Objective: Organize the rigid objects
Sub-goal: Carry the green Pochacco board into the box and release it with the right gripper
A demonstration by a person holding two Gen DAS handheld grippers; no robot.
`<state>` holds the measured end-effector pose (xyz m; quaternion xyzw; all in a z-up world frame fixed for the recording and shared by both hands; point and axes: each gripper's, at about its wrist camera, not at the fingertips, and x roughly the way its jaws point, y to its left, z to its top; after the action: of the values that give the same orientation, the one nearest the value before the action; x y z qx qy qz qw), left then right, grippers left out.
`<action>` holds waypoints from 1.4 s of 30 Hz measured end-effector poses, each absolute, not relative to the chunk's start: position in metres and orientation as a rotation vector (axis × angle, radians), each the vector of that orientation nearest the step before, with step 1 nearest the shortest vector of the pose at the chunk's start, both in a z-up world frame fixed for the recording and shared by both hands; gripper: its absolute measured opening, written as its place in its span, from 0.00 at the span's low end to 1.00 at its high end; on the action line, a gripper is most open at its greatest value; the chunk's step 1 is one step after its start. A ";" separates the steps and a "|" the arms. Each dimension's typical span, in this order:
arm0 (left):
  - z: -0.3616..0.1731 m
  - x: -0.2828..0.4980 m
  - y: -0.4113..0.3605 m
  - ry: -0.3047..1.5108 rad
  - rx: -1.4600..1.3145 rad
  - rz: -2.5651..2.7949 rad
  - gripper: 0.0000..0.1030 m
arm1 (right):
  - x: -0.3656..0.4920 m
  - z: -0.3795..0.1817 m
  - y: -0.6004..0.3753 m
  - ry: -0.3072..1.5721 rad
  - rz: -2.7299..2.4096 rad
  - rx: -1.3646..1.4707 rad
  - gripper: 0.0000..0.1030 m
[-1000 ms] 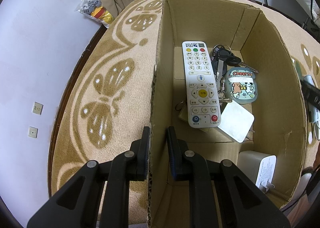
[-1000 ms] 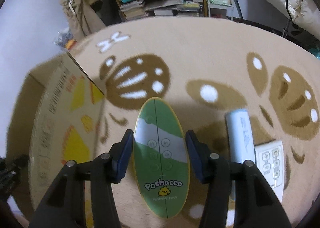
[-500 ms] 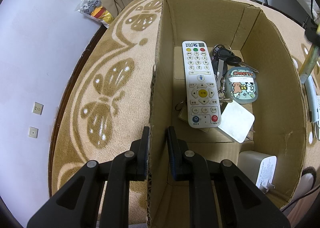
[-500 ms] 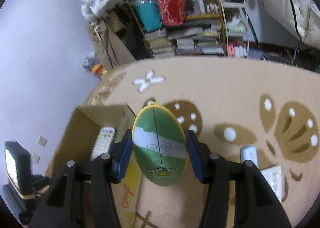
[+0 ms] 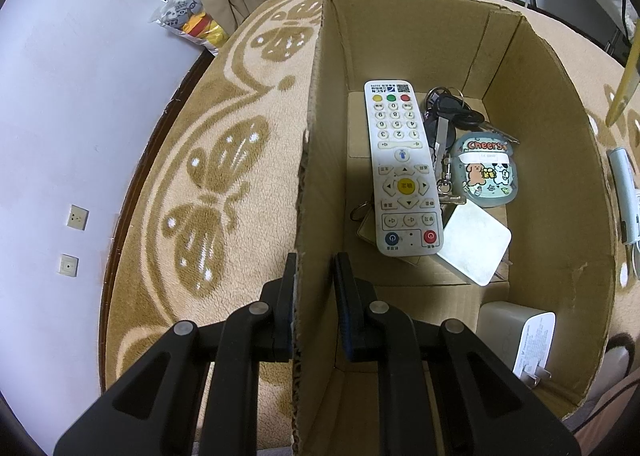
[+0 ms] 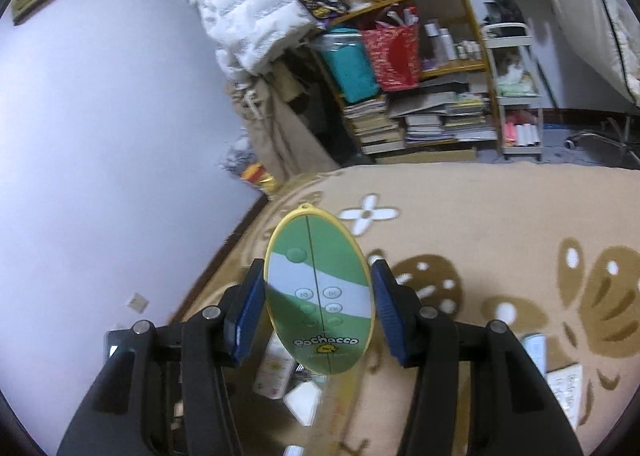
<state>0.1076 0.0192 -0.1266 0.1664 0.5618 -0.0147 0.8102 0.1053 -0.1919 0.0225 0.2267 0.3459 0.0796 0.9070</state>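
Left wrist view: the left gripper is clamped on the near wall of the cardboard box, one finger outside, one inside. Ahead of it in the box lie a white remote, keys and a charger. If that pinch slips, the box may shift or fold. To the right, the right gripper is closed on the edges of a green oval remote, lifted above the box. Gripped only by its curved rim, it could pivot out, or drop onto the white remote.
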 end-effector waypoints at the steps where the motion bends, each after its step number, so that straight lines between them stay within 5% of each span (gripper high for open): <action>1: -0.127 0.108 0.019 1.201 0.355 -0.032 0.15 | 0.105 0.023 -0.187 0.715 0.176 0.464 0.55; 14: -0.129 0.106 0.020 1.203 0.357 -0.031 0.16 | 0.127 -0.041 -0.136 0.917 0.271 0.460 0.55; 28: -0.130 0.106 0.018 1.205 0.365 -0.030 0.15 | 0.130 -0.053 -0.135 0.879 0.255 0.394 0.55; 37: -0.130 0.109 0.018 1.207 0.363 -0.028 0.17 | 0.119 -0.032 -0.154 0.824 0.191 0.360 0.81; 42: -0.129 0.110 0.018 1.206 0.367 -0.028 0.16 | 0.108 -0.033 -0.172 0.824 0.115 0.336 0.83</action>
<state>0.1101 0.0184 -0.1293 0.1716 0.5640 -0.0133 0.8076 0.1080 -0.1715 -0.0329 0.1622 0.3982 0.0556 0.9011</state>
